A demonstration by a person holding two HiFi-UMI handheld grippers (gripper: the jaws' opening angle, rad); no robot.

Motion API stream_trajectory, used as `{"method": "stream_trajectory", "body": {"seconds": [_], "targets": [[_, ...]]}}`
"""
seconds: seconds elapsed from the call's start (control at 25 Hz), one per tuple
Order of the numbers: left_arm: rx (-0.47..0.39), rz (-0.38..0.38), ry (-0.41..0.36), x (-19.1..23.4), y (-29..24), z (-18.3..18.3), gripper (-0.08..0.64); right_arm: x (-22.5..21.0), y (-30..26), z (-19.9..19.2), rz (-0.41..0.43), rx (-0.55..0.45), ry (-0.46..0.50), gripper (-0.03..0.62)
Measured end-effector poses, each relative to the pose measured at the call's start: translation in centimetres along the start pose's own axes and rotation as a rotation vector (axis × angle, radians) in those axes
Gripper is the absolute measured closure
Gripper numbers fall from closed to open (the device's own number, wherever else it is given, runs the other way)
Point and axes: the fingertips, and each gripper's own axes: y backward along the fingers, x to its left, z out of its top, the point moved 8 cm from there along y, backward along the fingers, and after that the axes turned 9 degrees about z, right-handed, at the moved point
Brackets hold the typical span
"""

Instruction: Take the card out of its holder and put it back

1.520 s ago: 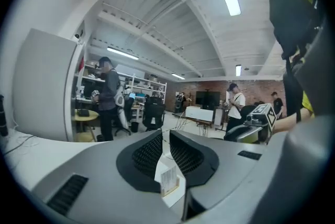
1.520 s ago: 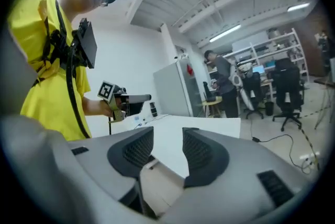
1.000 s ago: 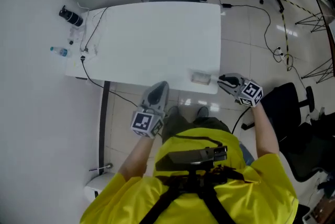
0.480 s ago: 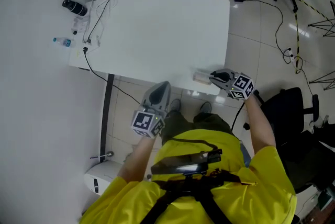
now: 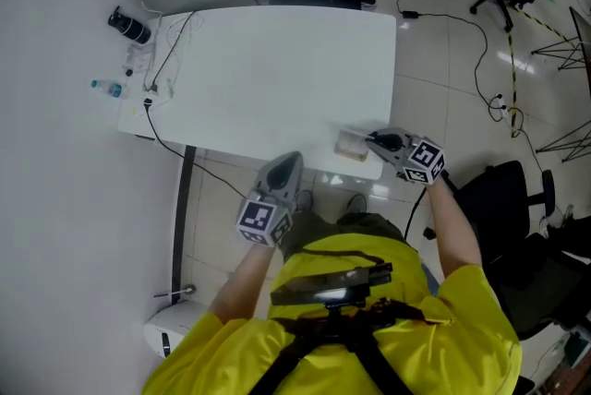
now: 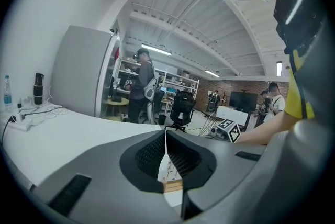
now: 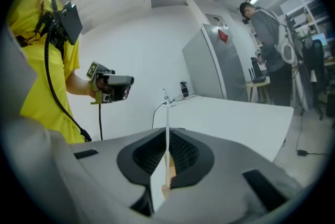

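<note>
White table (image 5: 277, 79) edge: card (image 7: 167, 110) upright, pinched by the right gripper (image 7: 167, 139), jaws just closing in.

card (image 7: 167, 118): thin, white, upright, seen edge-on | holder (image 5: 351, 145): small, pale, at table (image 5: 277, 79) front edge

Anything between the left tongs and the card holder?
No. The head view shows only bare white table between the left tongs and the card holder, near the table's front edge.
</note>
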Motion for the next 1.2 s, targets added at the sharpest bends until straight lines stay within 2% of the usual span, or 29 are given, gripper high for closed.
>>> {"method": "stream_trajectory", "body": {"seconds": [0.12,0.32,0.44,0.56,0.84,1.0,1.2], "targets": [[-0.019,-0.012,0.000,0.2,0.1,0.4,0.558,0.8,1.7,5.1,-0.009,-0.045,0.034,0.571],[-0.049,-0.033,-0.050,0.5,0.1,0.6,0.558,2.9,3.8,16.3,-0.020,0.051,0.112,0.572],[-0.069,-0.051,-0.059,0.0,0.0,0.9,0.558,3.8,5.0,20.2,-0.027,0.029,0.103,0.572],[-0.086,-0.062,-0.072,-0.6,-0.3,1.3,0.558,4.3,5.7,21.6,-0.036,-0.018,0.107,0.572],[-0.103,-0.053,-0.103,-0.7,-0.1,1.3,0.560,5.3,5.7,21.2,-0.048,-0.029,0.117,0.572],[-0.140,-0.116,-0.040,-1.4,0.2,2.2,0.560,5.5,6.1,21.0,-0.051,-0.051,0.114,0.572],[-0.124,-0.095,-0.046,-1.3,0.1,2.2,0.560,5.6,6.4,21.1,-0.056,-0.058,0.124,0.572]]}}
